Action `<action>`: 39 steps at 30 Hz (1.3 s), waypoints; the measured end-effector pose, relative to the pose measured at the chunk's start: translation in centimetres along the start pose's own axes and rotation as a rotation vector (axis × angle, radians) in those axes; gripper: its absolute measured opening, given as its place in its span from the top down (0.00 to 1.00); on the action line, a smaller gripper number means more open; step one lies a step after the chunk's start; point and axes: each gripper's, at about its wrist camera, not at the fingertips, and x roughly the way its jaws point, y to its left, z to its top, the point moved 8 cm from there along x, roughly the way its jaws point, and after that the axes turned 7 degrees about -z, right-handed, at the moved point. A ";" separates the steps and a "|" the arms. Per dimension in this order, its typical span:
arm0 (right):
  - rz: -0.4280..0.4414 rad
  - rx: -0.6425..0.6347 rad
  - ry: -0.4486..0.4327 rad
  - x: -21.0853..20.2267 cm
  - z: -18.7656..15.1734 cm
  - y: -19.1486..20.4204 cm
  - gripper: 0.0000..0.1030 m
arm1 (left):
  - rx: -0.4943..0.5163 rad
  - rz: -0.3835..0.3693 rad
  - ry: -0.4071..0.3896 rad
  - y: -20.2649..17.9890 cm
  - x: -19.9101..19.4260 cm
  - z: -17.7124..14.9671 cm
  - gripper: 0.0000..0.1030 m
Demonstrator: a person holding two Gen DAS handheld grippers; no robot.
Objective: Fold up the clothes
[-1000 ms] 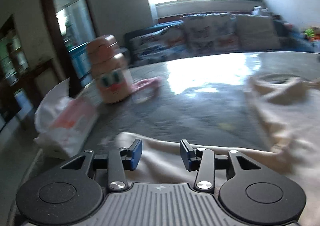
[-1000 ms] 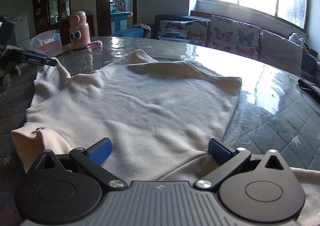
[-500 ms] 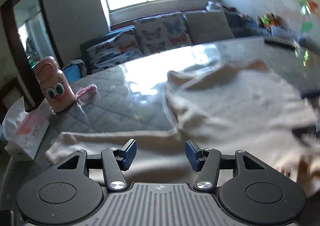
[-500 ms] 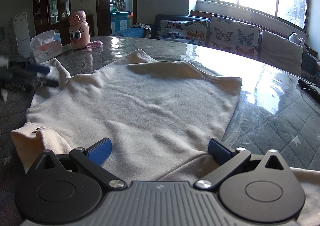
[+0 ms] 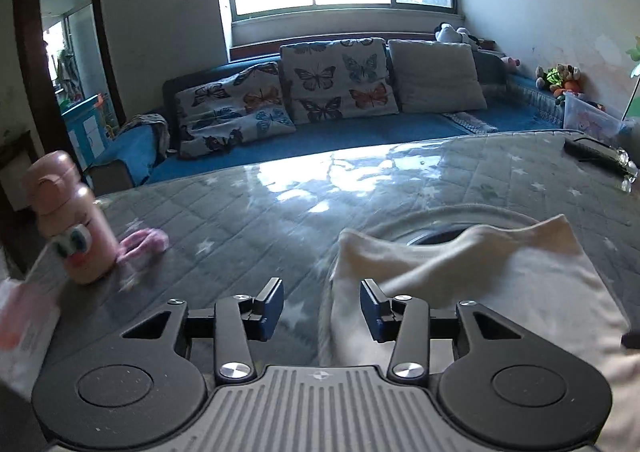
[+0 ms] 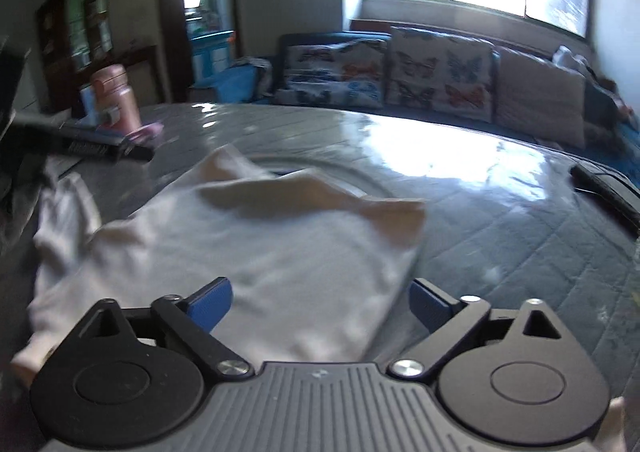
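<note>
Cream cotton garment (image 6: 256, 248) lies spread on the quilted grey table (image 5: 248, 212), partly folded, its long axis running from the near edge toward the sofa-side edge. Left gripper (image 5: 321, 308) sits over the garment's left border, jaws closing and part open, cloth edge between them but no grip evident. Right gripper (image 6: 320, 302) hovers over the near right corner of the cloth, jaws wide and closing, holding nothing. Left unit judged nearer to a graspable edge. Pink bottle (image 5: 72, 220) stands well apart near the left edge.
</note>
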 end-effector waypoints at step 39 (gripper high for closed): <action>-0.137 0.171 0.010 12.3 6.6 -6.9 0.93 | -0.088 0.012 -0.010 2.9 8.7 2.2 0.93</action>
